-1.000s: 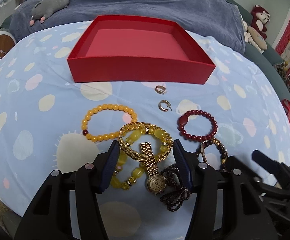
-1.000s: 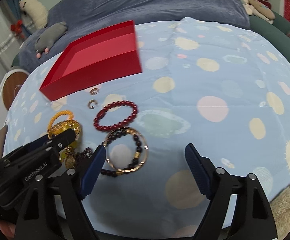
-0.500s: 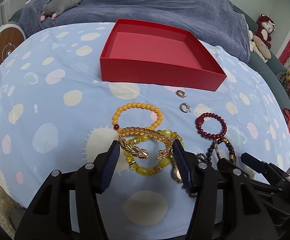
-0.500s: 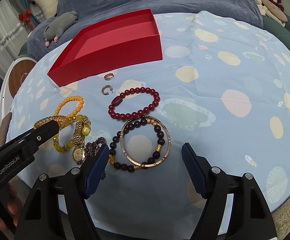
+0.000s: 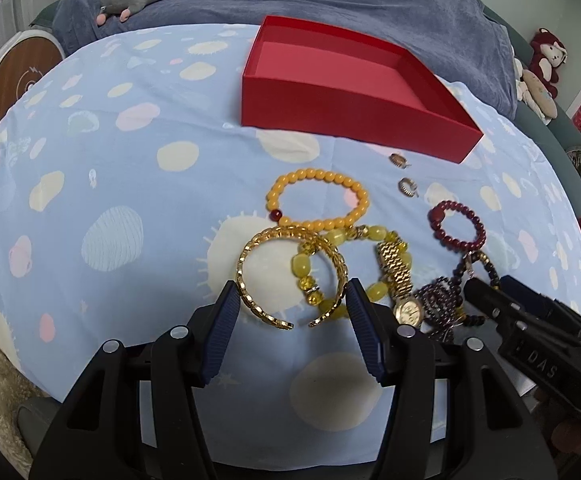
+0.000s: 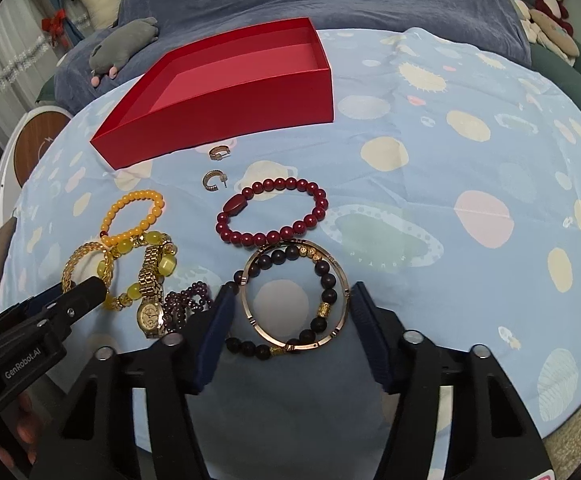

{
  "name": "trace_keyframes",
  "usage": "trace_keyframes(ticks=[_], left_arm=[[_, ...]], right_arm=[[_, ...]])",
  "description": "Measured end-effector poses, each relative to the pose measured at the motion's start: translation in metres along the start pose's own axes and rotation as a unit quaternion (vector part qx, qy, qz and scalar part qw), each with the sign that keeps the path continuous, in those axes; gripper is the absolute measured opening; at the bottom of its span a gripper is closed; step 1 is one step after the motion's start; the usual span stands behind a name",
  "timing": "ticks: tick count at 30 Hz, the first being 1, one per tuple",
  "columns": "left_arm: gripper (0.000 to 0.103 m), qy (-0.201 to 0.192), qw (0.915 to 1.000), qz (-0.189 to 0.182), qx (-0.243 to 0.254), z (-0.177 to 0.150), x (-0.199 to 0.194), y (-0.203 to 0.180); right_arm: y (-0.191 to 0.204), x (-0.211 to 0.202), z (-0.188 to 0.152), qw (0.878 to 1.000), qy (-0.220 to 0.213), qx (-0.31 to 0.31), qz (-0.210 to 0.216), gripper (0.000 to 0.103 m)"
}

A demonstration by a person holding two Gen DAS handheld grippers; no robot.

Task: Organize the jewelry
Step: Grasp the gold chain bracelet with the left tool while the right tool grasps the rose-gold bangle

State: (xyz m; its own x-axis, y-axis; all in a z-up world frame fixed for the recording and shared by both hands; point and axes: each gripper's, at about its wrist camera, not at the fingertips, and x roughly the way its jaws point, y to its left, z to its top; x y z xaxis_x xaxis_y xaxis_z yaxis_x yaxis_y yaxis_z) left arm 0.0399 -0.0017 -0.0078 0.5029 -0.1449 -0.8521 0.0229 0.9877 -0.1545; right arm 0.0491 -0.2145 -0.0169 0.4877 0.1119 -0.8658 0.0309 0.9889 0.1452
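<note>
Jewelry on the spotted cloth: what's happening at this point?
A person holds two grippers over loose jewelry. The left gripper is open, its fingers on either side of the gold cuff bracelet. The right gripper is open around the rose-gold bangle. Neither piece is gripped. The red box shows nothing inside.
</note>
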Motion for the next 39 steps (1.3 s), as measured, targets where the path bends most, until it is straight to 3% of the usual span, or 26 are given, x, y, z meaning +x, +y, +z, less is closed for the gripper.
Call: trace_keyframes(ticks=[14,15,16,19,23,24,26,28,31,39], left_arm=[[0.052,-0.026,0.999,-0.031,-0.02,0.009,-0.023,0.005],[0.044,-0.028,0.9987,-0.037,-0.021,0.01,-0.026,0.005],[0.019,-0.028,0.9984,-0.044,-0.02,0.011,-0.027,0.005],[0.017,-0.02,0.998,-0.056,-0.022,0.014,-0.028,0.005],[0.018,-0.012,0.9988,-0.044,-0.02,0.008,-0.021,0.007],[0.02,-0.012,0.9988,-0.042,-0.023,0.007,-0.02,0.009],[0.037,-0.014,0.9989,-0.032,-0.03,0.006,-0.02,0.014],[0.064,-0.028,0.9985,-0.016,-0.044,0.008,-0.023,0.019],[0.072,-0.037,0.9982,-0.003,-0.047,0.018,-0.019,0.023],[0.073,-0.008,0.9995,0.016,-0.027,0.041,0.027,0.012]], right_arm=[[-0.006,-0.032,0.005,0.999,-0.035,0.024,0.033,0.053],[-0.005,-0.036,0.005,0.998,-0.039,0.025,0.036,0.053],[-0.004,-0.04,0.006,0.998,-0.044,0.025,0.039,0.053],[-0.001,-0.047,0.007,0.998,-0.049,0.023,0.045,0.053],[0.0,-0.047,0.006,0.998,-0.048,0.02,0.043,0.053],[-0.001,-0.047,0.005,0.998,-0.047,0.022,0.043,0.053],[-0.003,-0.046,0.004,0.998,-0.044,0.026,0.043,0.053],[-0.005,-0.045,0.003,0.998,-0.043,0.029,0.044,0.053],[-0.007,-0.043,0.002,0.998,-0.039,0.034,0.047,0.053],[-0.003,-0.036,0.006,0.998,-0.032,0.035,0.052,0.053]])
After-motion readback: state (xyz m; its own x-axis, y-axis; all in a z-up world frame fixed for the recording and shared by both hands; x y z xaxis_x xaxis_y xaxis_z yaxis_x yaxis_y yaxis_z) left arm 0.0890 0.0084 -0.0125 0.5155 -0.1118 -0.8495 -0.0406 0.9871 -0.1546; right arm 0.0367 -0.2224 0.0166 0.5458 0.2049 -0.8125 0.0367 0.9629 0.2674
